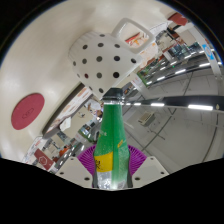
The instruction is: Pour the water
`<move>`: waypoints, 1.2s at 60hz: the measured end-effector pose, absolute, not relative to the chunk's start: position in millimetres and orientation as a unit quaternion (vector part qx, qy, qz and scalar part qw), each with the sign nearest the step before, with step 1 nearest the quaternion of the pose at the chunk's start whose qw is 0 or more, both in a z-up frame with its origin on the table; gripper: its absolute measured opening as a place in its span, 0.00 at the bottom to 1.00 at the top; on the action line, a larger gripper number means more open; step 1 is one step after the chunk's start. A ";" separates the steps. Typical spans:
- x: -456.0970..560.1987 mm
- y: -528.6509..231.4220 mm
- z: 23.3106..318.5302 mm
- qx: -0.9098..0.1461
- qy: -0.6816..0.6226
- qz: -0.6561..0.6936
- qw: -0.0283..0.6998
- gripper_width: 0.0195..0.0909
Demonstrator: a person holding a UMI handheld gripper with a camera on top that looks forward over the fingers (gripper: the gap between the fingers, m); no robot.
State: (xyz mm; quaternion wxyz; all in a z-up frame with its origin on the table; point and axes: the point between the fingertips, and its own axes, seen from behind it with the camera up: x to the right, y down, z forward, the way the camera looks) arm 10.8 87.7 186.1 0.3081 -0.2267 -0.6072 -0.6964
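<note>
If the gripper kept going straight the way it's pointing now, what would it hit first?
Nothing close, probably. The gripper is shut on the green bottle, which travels with it. Beyond the bottle's top sits a white perforated panel, likely the first obstacle, though its depth is unclear.

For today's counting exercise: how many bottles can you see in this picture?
1. A green bottle stands upright between the fingers of the hand-held gripper, its pads pressed against both sides. Others may be hidden in the cluttered background.

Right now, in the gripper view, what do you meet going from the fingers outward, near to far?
Gripper with purple pads shut on the green bottle → bottle's cap → white perforated panel beyond it.
</note>
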 end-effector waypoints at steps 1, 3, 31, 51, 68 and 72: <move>-1.3 91.6 187.1 -0.220 -0.607 -0.699 0.307 0.27; -4.9 92.2 190.1 -0.211 -0.607 -0.701 0.308 0.27; 15.5 77.9 244.6 -0.459 -0.422 -0.543 0.563 0.27; 35.8 84.4 123.8 -0.739 -0.003 0.060 0.671 0.27; 42.4 85.0 92.4 -0.753 -0.027 0.074 0.653 0.27; 41.2 83.8 81.8 -0.760 -0.043 0.064 0.645 0.28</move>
